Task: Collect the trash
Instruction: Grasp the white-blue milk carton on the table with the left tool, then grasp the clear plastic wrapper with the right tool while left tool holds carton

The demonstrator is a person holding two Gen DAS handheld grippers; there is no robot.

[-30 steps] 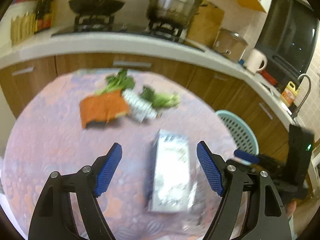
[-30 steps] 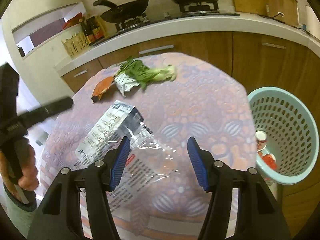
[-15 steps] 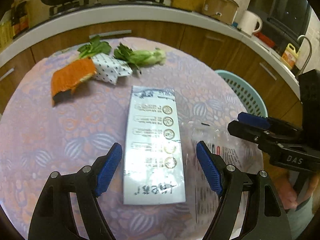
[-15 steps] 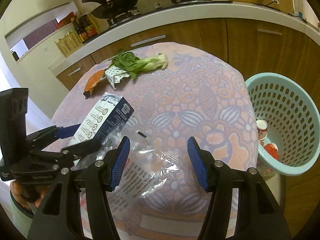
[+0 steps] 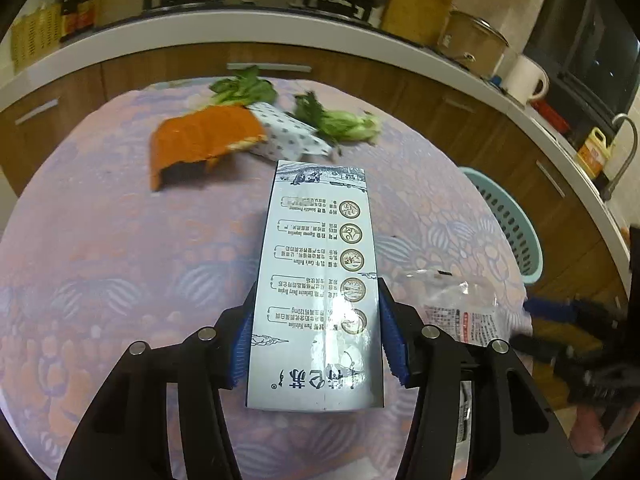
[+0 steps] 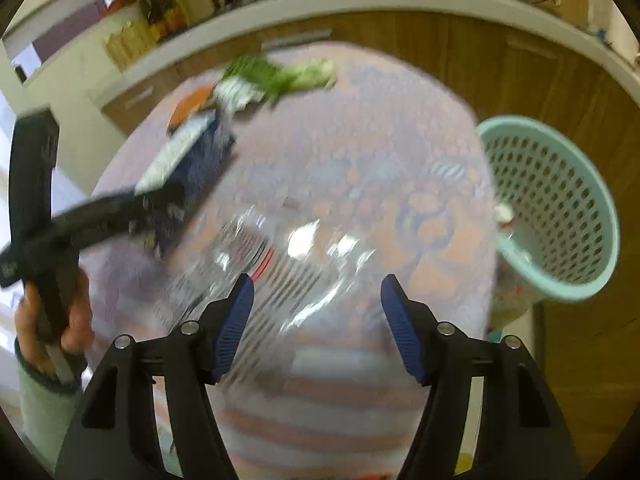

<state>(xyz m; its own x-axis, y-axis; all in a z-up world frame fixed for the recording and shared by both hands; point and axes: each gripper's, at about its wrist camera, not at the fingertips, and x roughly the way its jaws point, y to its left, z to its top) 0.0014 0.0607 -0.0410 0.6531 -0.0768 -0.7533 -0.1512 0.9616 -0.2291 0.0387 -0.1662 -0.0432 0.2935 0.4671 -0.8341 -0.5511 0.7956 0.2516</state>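
Nearest in the left wrist view: the left tool [image 5: 316, 344], clamped on a white milk carton [image 5: 320, 280], blue pads pressing both long sides near its close end. Carton lying lengthwise, pointing away, printed face up, on the patterned cloth of the round counter [image 5: 100, 240]. Just to the right of the carton, a crumpled clear plastic wrapper [image 5: 452, 308] with small print, flat on the cloth. Further right, blurred, the right tool [image 5: 560, 312], seen from the side.

In the right wrist view: the right tool [image 6: 316, 316], spread wide with nothing between the pads, held above the same clear wrapper [image 6: 288, 256]; contact with the wrapper not clear because of blur. On the left, the left tool [image 6: 160, 208] with the carton [image 6: 188, 148], and the left hand [image 6: 52, 320] around its handle.

Further back on the counter: an orange wrapper [image 5: 200, 140], touching a white dotted paper piece [image 5: 288, 140], with green leafy vegetable [image 5: 340, 120] beside and behind them.

Off the counter edge on the right, a light green perforated basket [image 6: 560, 208], with some small items inside, too blurred to name.

Farthest: kitchen worktop with stove, pans and a white mug [image 5: 524, 80].
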